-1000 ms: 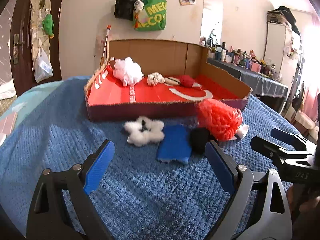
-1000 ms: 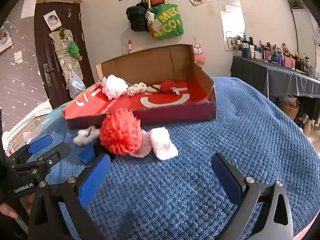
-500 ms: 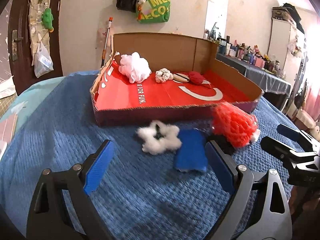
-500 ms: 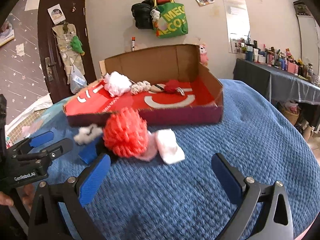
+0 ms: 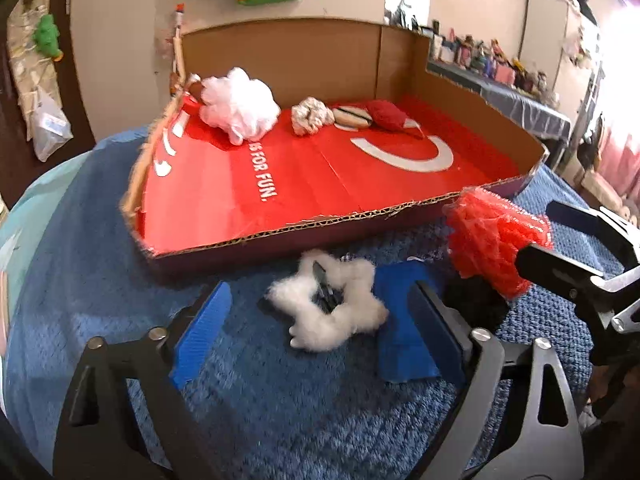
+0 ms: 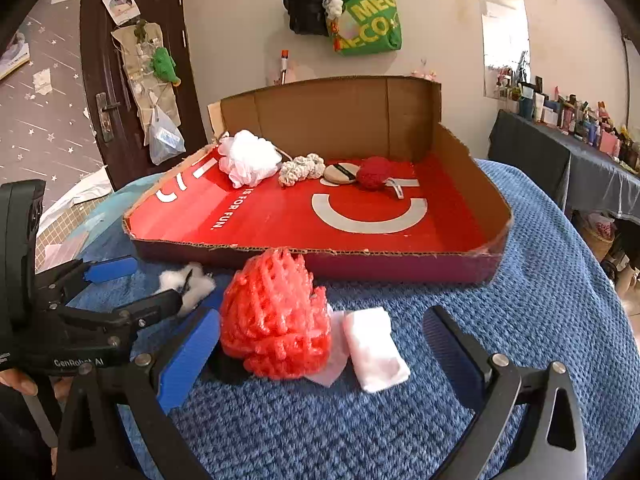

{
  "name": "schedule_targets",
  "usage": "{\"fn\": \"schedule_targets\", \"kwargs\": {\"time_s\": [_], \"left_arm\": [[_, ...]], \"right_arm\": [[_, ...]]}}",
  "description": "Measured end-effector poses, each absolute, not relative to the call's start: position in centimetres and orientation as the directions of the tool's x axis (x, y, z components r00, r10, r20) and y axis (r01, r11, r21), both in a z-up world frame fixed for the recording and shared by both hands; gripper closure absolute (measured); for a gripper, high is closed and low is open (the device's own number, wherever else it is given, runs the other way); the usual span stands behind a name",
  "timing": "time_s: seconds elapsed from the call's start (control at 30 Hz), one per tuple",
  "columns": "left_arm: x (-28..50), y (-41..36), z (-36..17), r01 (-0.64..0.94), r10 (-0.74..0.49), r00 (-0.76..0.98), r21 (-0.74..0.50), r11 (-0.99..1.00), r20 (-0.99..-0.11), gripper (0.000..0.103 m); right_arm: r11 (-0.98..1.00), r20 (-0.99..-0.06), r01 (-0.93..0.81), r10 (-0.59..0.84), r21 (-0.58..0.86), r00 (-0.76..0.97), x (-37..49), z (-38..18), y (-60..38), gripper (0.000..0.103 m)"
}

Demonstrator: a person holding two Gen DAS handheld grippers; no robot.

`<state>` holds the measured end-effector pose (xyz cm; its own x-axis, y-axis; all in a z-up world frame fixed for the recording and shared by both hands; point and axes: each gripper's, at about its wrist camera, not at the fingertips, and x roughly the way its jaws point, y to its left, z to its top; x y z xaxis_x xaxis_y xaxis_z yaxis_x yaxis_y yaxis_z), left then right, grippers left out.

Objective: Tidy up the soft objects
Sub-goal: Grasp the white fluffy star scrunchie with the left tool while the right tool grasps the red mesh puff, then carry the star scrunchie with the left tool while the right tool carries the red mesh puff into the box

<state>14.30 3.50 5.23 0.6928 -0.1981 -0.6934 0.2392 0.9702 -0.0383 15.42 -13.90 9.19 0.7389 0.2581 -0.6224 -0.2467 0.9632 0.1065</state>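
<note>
A red cardboard tray (image 5: 304,184) (image 6: 360,248) holds a white mesh puff (image 5: 238,106) (image 6: 248,156), a cream scrunchie (image 5: 312,116), a powder puff and a red ball (image 6: 374,174). In front of it on the blue blanket lie a white fluffy clip (image 5: 334,306) (image 6: 188,284), a blue cloth (image 5: 402,340), a red mesh puff (image 5: 492,244) (image 6: 276,316), a black item and a white folded cloth (image 6: 374,348). My left gripper (image 5: 318,328) is open around the fluffy clip. My right gripper (image 6: 320,344) is open around the red puff and white cloth.
A blue knit blanket (image 6: 540,280) covers the round table. Behind stand a wall with a green bag (image 6: 368,24), a dark door (image 6: 120,92) at left and a cluttered dark-clothed side table (image 6: 580,148) at right.
Both grippers have moved forward toward the tray. The fluffy clip now sits between the left fingers, and the red puff and white cloth sit between the right fingers.
</note>
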Motion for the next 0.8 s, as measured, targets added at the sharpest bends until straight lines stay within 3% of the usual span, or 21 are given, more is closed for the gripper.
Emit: {"fn": "schedule_targets", "kwargs": {"time_s": [0.1,0.3,0.37,0.53,0.57,0.73,0.77,0.8], "left_arm": [[15.4,3.3,4.7,0.254,-0.203,0.658,-0.04,0.966,-0.725,0.025],[16.6,3.7,3.7,0.258,-0.236,0.612,-0.091,0.962,-0.755,0.025],[16.9,3.8,3.4,0.257,-0.247,0.596,-0.11,0.96,-0.764,0.027],[17.1,4.1,3.0,0.248,-0.255,0.59,-0.129,0.96,-0.766,0.051],[17.0,4.1,3.0,0.247,-0.248,0.593,-0.12,0.962,-0.766,0.058],[16.1,3.8,3.6,0.279,-0.267,0.611,-0.113,0.954,-0.745,0.066],[15.8,3.8,3.9,0.286,-0.274,0.613,-0.115,0.951,-0.741,0.08],[15.7,3.7,4.1,0.29,-0.279,0.618,-0.116,0.95,-0.735,0.083]], "right_arm": [[0.961,-0.632,-0.257,0.262,0.102,0.73,16.2,9.1,-13.6,0.0],[0.953,-0.641,-0.294,0.272,0.075,0.717,16.9,8.8,-12.5,0.0],[0.947,-0.652,-0.312,0.282,0.073,0.704,17.1,8.5,-12.1,0.006],[0.92,-0.661,-0.378,0.347,0.103,0.666,16.9,8.0,-11.6,0.043],[0.917,-0.659,-0.384,0.356,0.109,0.663,16.9,8.0,-11.6,0.045],[0.917,-0.635,-0.385,0.358,0.102,0.685,16.2,8.5,-11.7,0.049],[0.917,-0.625,-0.386,0.358,0.097,0.694,15.9,8.8,-11.7,0.049],[0.917,-0.618,-0.387,0.358,0.094,0.699,15.8,9.1,-11.7,0.049]]}}
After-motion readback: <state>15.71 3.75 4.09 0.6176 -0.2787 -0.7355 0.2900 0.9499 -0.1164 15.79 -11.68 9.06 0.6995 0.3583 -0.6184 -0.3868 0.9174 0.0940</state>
